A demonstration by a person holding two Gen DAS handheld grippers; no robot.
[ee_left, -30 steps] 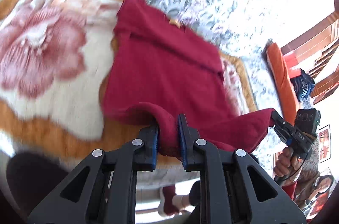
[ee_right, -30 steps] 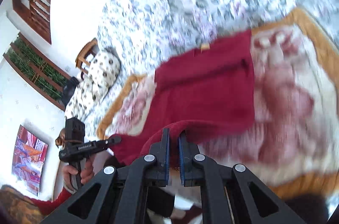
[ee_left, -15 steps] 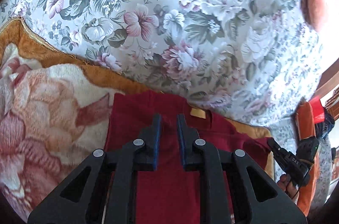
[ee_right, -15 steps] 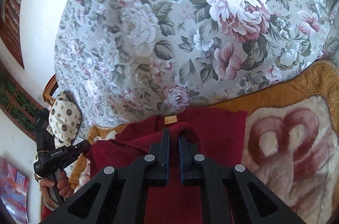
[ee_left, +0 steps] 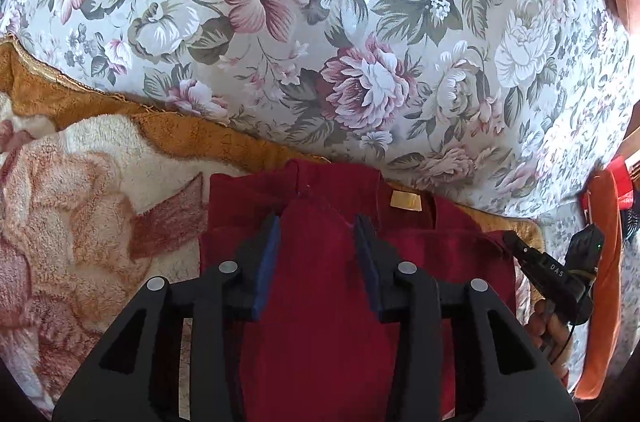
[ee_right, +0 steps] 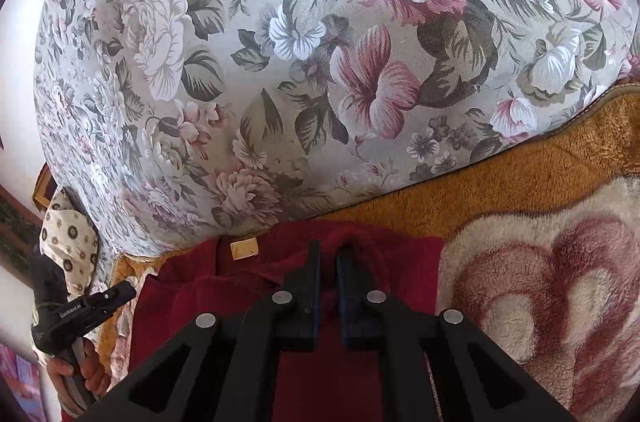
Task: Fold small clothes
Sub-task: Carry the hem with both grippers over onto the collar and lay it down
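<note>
**One corner freed, one corner pinched: the fold could skew**

The red garment lies on the plush blanket spread over the floral bed cover, its lower half doubled up toward the tan neck label. The left hand-held gripper stands with its jaws apart, the folded edge lying loose between them. The right hand-held gripper is nearly closed and seems to be pinching a ridge of red cloth (the bump rising between its fingers suggests as much). If the right one lifts or pulls away before letting go, it may drag that side and leave the top edge crooked. The fluffy blanket could also grip the cloth and bunch it.
</note>
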